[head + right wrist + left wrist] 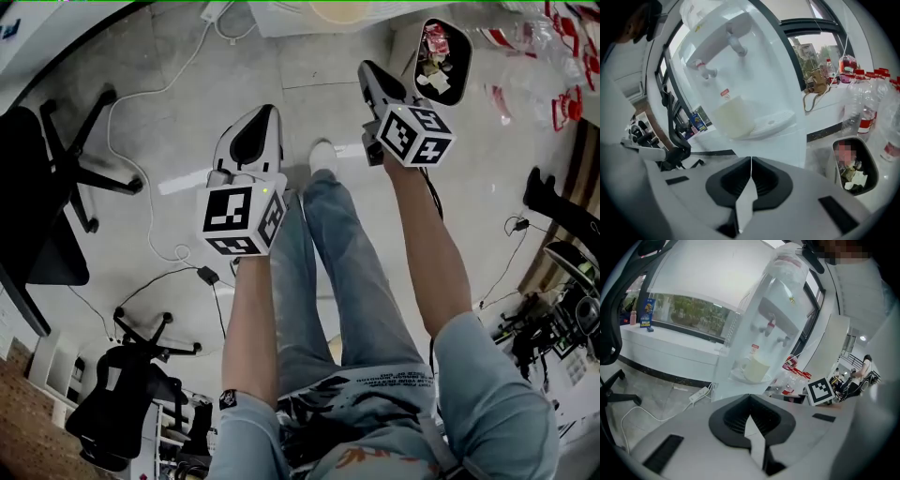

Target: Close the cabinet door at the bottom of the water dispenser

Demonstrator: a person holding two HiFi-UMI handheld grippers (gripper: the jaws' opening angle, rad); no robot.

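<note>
Two black office chairs (pixel 37 206) stand at your far left in the head view, with a white cable (pixel 141 169) looping across the pale floor beside them.

Next comes your left gripper (pixel 265 117), held out ahead of your left leg with its marker cube (pixel 242 217) facing up at you. In the left gripper view its jaws are pressed together along one seam and hold nothing. Beyond them a white power strip (pixel 698 394) lies on the floor to the left. The water dispenser (pixel 773 310) rises right of it, apart from the jaws, with a pale cup (pixel 757 369) on its drip tray (pixel 738 376).

Your legs in blue jeans (pixel 328 281) fill the middle of the head view, with one white shoe (pixel 323 155) between the two grippers.

Your right gripper (pixel 370 73) reaches further forward than the left one. In the right gripper view its jaws also meet in a closed seam with nothing between them. The dispenser stands ahead and slightly to the left, not touching them.

Each gripper's own body covers the bottom of the dispenser, so you cannot tell how the cabinet door stands.

Just right of the right gripper sits a black waste bin (pixel 457 37) with rubbish inside. Clear plastic bottles (pixel 869 103) with red caps stand beyond it.
</note>
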